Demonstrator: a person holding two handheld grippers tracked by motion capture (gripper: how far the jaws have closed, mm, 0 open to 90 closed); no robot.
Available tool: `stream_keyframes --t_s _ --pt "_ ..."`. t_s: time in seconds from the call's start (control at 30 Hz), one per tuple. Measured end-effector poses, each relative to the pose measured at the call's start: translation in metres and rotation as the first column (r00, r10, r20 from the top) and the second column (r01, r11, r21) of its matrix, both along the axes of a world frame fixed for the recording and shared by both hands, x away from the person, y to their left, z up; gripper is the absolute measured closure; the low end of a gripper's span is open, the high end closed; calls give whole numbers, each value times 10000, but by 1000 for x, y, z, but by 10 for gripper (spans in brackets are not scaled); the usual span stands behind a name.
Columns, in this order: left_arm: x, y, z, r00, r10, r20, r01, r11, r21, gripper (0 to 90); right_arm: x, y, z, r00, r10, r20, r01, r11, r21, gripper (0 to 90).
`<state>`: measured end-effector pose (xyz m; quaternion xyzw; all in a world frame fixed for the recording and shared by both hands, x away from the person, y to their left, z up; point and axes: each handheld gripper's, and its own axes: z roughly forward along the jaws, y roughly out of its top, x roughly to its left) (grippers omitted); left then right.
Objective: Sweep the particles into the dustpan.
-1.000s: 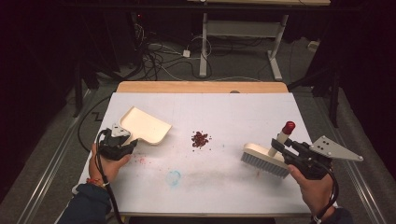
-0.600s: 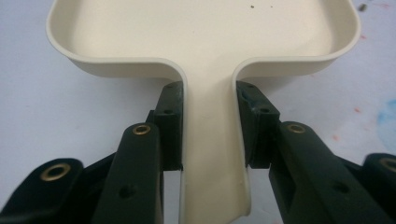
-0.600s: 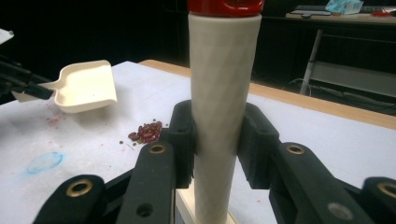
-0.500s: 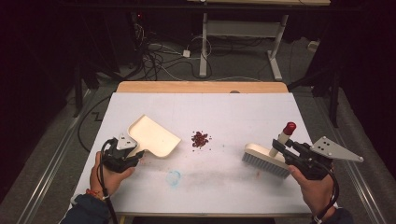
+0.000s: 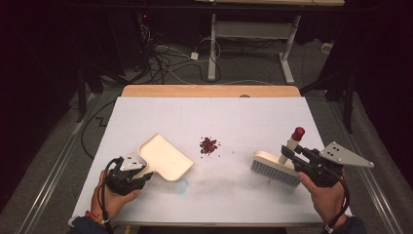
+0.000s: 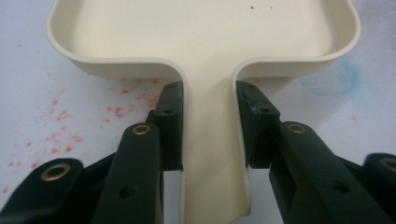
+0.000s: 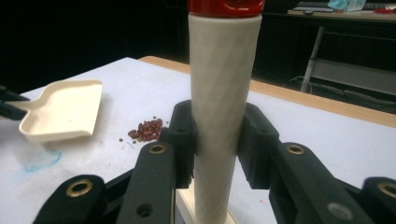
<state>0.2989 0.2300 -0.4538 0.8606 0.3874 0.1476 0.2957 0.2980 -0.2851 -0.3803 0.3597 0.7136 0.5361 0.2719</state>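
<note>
**Dustpan and brush held either side of a small pile**

The left hand reaches in at the near left, its gripper clamped on the handle of the one cream dustpan, pan mouth facing right. At the near right, the right hand holds its gripper closed around the upright handle of the one brush, bristles on the table. Between them lies one pile of red beans, apart from both. The white table top carries red specks and a blue smudge. Beyond its far edge, cables lie across a dark floor.

One dustpan, one brush, perhaps one bean pile.
</note>
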Motion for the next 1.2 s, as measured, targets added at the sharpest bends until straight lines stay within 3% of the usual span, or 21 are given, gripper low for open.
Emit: stream_keyframes --t_s 0.23,0.4,0.5,0.53,0.57,0.6,0.67,0.73,0.9,1.07,1.2 --pt "-3 -2 -1 9995 -245 -174 245 9997 9 636 11 7 5 10000 47 16 -47 9998 206 696" --pt "-4 -2 -6 9988 -275 -407 278 9996 65 636 26 11 14 9993 -186 329 177 9994 285 696" --pt "-6 -5 -5 9986 -350 -395 355 9993 123 636 44 16 18 9987 -281 430 264 9989 396 696" --pt "-7 -5 -5 9987 -348 -378 352 9993 113 636 60 23 19 9986 -232 485 226 9996 139 696" --pt "-7 -6 -6 9987 -326 -403 329 9994 76 636 60 23 19 9986 -232 485 226 9996 139 696" --pt "-7 -7 -6 9985 -350 -431 354 9993 92 636 69 26 18 9985 -235 491 235 9997 -6 696" --pt "-9 -8 -8 9978 -395 -532 401 9991 103 636 97 39 18 9992 -392 126 395 9990 -229 697" --pt "-10 -9 -10 9978 -371 -547 374 9993 31 636 102 43 18 9990 -451 56 452 9988 -182 696" --pt "-10 -11 -12 9981 -361 -490 362 9993 2 635 141 80 23 9989 -458 98 464 9952 -857 697" --pt "-9 -16 -14 9980 -382 -494 384 9993 33 635 160 101 23 9971 -709 268 726 9949 -705 697" --pt "-9 -19 -16 9981 -422 -449 421 9991 -31 635 172 117 14 9966 -802 161 810 9953 -532 697"
